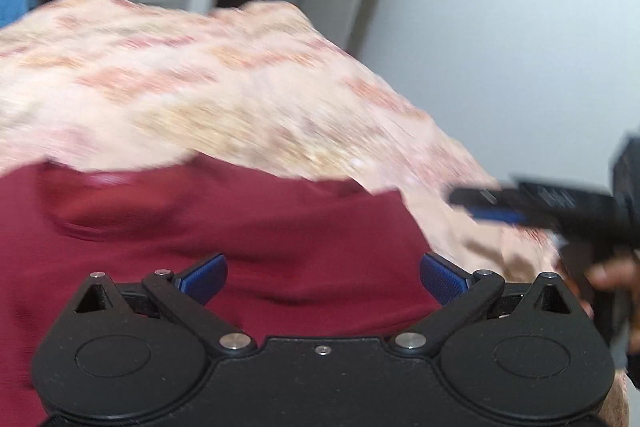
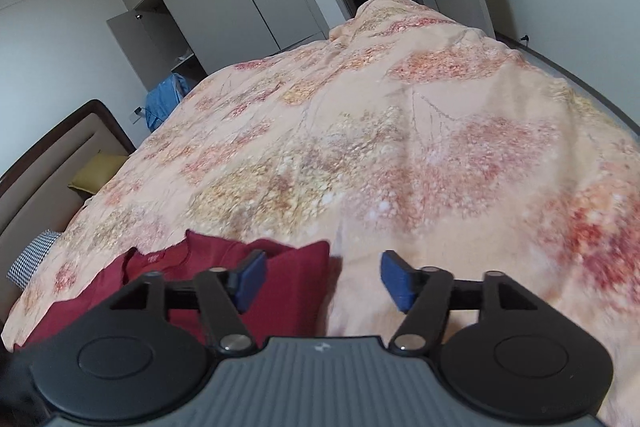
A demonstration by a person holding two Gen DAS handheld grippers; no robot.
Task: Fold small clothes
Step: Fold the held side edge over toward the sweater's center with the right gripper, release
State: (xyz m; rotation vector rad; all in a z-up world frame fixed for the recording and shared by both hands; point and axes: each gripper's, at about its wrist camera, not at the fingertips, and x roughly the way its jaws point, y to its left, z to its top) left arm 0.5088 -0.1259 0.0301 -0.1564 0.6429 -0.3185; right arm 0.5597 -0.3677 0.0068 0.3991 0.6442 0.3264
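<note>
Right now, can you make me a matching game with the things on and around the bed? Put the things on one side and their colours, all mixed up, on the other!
Things:
1. shirt
2. bedspread
3. pillow
4. cloth by the wardrobe

Colours:
A. blue
B. peach with red and yellow flowers
C. dark red
D. mustard yellow

Right pairs: 1-C, 2-B, 3-D, 4-A
</note>
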